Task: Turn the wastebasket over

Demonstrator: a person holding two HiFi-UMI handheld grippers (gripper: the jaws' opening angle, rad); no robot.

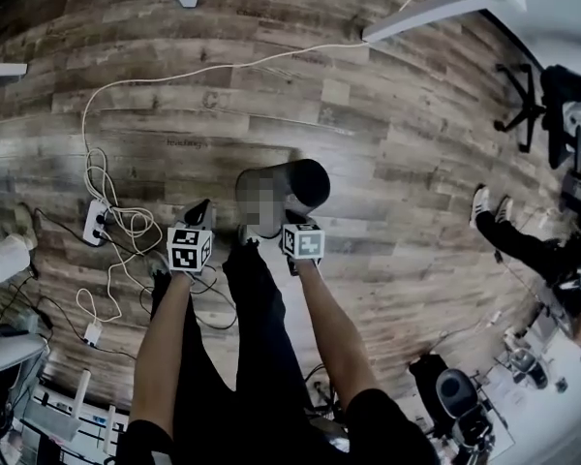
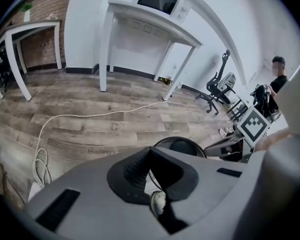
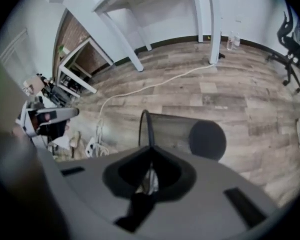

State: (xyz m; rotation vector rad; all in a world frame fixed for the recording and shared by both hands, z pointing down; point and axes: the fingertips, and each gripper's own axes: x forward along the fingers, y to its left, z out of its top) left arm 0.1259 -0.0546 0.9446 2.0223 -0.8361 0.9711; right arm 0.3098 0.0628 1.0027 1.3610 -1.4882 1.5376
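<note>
Left tongs [image 2: 151, 151] are pressed together, with nothing between them. Right tongs [image 3: 150, 148] are likewise pressed together, tips at the wastebasket's rim [image 3: 144, 120]; contact cannot be confirmed. The wastebasket [image 1: 308, 184] lies on its side on the floor [image 1: 387, 114], just beyond both tongs at 12 o'clock. In the head view its long axis runs from 8 o'clock to 2 o'clock: mouth toward 8, closed base [image 3: 208, 140] toward 2. Recommendation: spread the right tongs, take the rim squarely, then swing the base over in a slow arc so the basket neither rolls nor slips.
</note>
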